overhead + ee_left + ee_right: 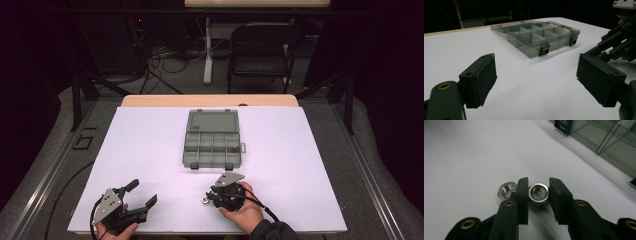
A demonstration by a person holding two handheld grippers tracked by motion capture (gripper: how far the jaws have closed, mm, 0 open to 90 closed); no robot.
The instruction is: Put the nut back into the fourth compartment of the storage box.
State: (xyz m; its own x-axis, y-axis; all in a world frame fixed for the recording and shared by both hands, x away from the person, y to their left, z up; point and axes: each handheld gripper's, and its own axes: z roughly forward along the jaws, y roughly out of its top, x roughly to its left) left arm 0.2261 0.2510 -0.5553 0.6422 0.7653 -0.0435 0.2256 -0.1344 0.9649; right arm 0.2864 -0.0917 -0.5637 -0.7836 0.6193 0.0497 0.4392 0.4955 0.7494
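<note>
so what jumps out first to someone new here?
The right hand-held gripper closed on a steel hex nut near the table's front edge, with a second nut lying just outside its jaws. Behind it, mid-table, an open grey compartment box; the left hand-held gripper rests open at front left.

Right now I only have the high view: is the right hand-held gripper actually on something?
Observer: Yes. The right hand-held gripper is shut on a hex nut, with a pad on each side of it.
Operator: Anything else near it?
Observer: A second nut lies on the table just outside one jaw, right against it.
Operator: And the left one?
Observer: The left hand-held gripper is open, with only bare table between its pads.
</note>
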